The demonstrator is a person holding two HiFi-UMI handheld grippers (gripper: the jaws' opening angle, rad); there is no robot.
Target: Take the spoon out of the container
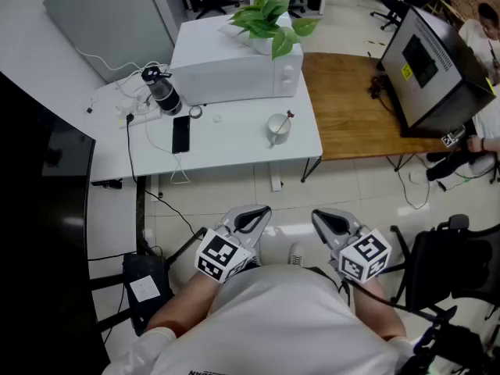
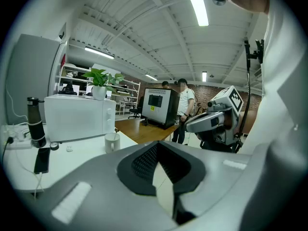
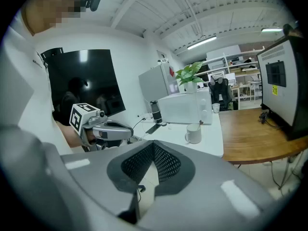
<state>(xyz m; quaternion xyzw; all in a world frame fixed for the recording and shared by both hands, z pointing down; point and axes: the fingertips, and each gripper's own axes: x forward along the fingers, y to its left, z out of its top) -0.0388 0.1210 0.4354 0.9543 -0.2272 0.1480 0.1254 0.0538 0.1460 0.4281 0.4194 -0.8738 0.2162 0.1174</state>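
A white mug [image 1: 277,128] stands on the white table [image 1: 234,151], in front of the microwave, with a spoon [image 1: 287,118] leaning out over its right rim. The mug [image 2: 111,141] appears small and far in the left gripper view; in the right gripper view the mug [image 3: 194,134] shows the spoon handle [image 3: 200,122]. My left gripper [image 1: 258,212] and right gripper [image 1: 324,217] hover side by side close to my body, well short of the table and above the floor. Both have their jaws together with nothing between them.
A white microwave [image 1: 234,69] carries a potted plant [image 1: 269,18]. A dark bottle [image 1: 160,91], cables and a black phone [image 1: 180,133] lie at the table's left. A wooden table [image 1: 351,100] and a black machine [image 1: 437,61] stand right. A chair [image 1: 445,264] is near my right.
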